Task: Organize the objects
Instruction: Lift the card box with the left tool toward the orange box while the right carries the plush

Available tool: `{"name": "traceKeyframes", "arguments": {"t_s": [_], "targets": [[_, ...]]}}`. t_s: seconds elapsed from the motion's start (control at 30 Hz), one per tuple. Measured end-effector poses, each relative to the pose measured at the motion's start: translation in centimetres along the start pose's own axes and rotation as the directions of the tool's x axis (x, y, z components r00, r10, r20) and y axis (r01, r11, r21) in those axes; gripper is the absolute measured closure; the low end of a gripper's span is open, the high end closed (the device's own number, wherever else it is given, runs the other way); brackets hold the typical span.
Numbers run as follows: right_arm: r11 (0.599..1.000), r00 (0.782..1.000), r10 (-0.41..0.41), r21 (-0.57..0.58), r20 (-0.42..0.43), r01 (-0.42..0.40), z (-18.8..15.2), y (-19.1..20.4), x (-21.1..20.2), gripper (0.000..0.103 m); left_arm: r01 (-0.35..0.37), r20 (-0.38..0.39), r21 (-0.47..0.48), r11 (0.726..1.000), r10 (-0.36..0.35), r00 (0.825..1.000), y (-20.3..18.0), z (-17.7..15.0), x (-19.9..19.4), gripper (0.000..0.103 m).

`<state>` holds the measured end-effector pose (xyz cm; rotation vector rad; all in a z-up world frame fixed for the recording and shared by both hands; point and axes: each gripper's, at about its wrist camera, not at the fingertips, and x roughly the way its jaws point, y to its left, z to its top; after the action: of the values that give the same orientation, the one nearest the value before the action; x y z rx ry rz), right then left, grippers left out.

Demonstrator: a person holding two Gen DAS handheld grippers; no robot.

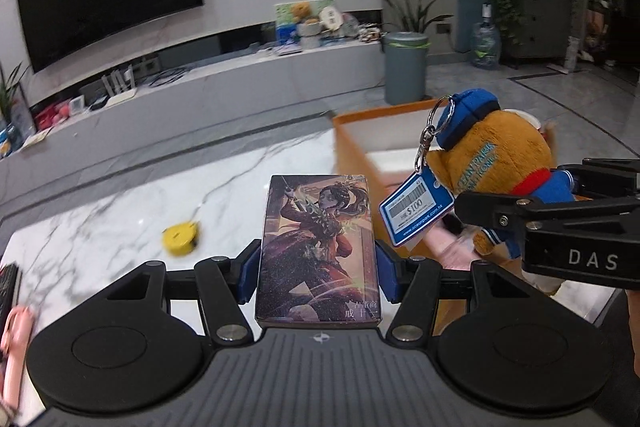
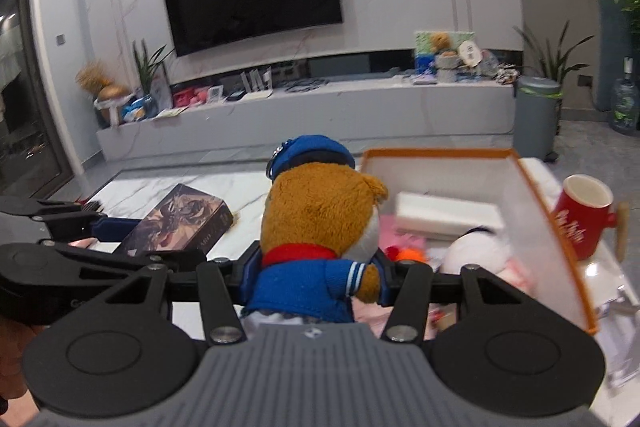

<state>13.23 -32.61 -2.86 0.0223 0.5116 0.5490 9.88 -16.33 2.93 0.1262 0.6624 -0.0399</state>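
Left gripper (image 1: 318, 259): jaws part-open, blue pads clamped on both long sides of one illustrated card box (image 1: 318, 251), held clear above the marble table (image 1: 120, 211), where one yellow tape measure (image 1: 180, 238) lies mid-surface. Right gripper (image 2: 316, 275): jaws narrower, closed on the blue-shirted torso of one brown plush bear (image 2: 320, 211) with one price tag (image 1: 416, 209), raised beside the near-left corner of one orange-rimmed box (image 2: 552, 223). One red mug (image 2: 584, 215) stands just past that box's right wall.
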Motion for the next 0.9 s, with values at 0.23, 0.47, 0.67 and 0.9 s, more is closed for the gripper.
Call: {"name": "traceKeyframes", "arguments": {"t_s": [0.23,0.47,0.67,0.9], "targets": [[0.996,0.996,-0.085,0.034,0.009,0.084,0.5,-4.7,-0.8,0.048,0.061,0.025,0.081,0.995,-0.063,0.998,-4.2,2.9,2.7,0.037],[0.981,0.987,-0.159,0.115,0.008,0.157,-0.5,-9.2,-0.6,0.048,0.104,0.003,0.181,0.978,-0.107,0.994,-8.6,4.8,6.4,0.037],[0.974,0.983,-0.182,0.137,-0.014,0.182,-0.7,-11.4,0.8,0.048,0.111,-0.044,0.226,0.968,-0.103,0.994,-10.7,4.4,9.4,0.037],[0.976,0.986,-0.162,0.145,-0.029,0.165,-0.2,-13.2,3.0,0.048,0.098,-0.090,0.230,0.968,-0.079,0.993,-11.0,3.5,11.5,0.037]]}}
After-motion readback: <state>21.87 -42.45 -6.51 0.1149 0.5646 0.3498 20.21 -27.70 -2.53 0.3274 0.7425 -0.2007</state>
